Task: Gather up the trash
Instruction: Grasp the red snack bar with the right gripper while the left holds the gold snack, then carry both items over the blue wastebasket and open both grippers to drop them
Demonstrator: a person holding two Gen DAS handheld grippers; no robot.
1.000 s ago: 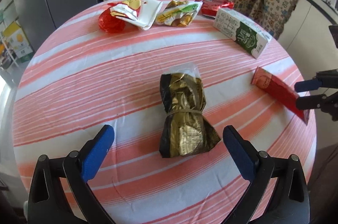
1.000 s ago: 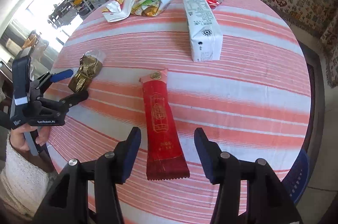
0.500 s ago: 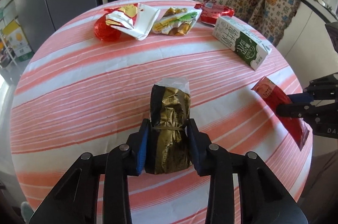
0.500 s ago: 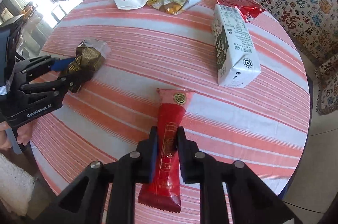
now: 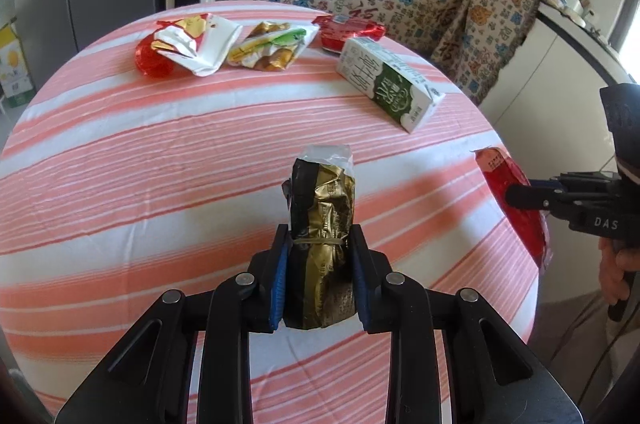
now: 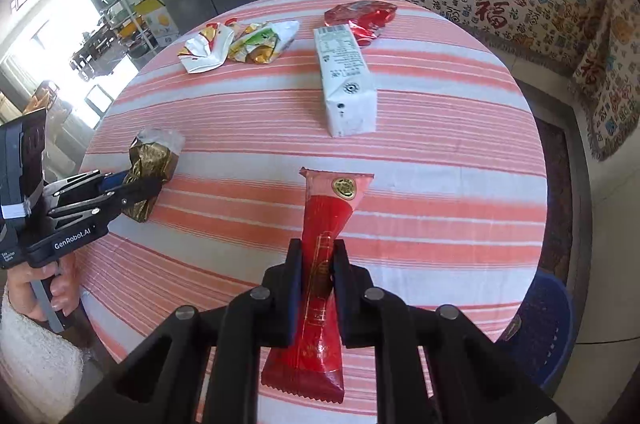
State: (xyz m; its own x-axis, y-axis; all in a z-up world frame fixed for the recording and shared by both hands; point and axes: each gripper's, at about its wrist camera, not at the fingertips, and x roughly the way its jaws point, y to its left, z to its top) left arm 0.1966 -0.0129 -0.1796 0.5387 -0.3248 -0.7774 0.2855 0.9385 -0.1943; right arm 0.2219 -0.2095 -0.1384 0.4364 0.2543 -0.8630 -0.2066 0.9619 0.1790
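My left gripper (image 5: pixel 319 248) is shut on a crumpled gold and black foil wrapper (image 5: pixel 322 220) and holds it above the round striped table (image 5: pixel 160 152). It also shows in the right wrist view (image 6: pixel 150 164). My right gripper (image 6: pixel 318 256) is shut on a long red snack wrapper (image 6: pixel 326 244) and holds it above the table's near side. That red wrapper shows at the table's right edge in the left wrist view (image 5: pixel 512 196).
A white and green milk carton (image 5: pixel 386 84) lies on the far right of the table. A white and red wrapper (image 5: pixel 188 44), a yellow-green wrapper (image 5: pixel 272 46) and a red foil wrapper (image 5: pixel 348 28) lie at the far edge. A blue chair (image 6: pixel 540 332) stands at the right.
Both grippers closed from wide open onto their wrappers. The left one took the gold wrapper and the right one took the red wrapper; both wrappers now stand lifted off the cloth.
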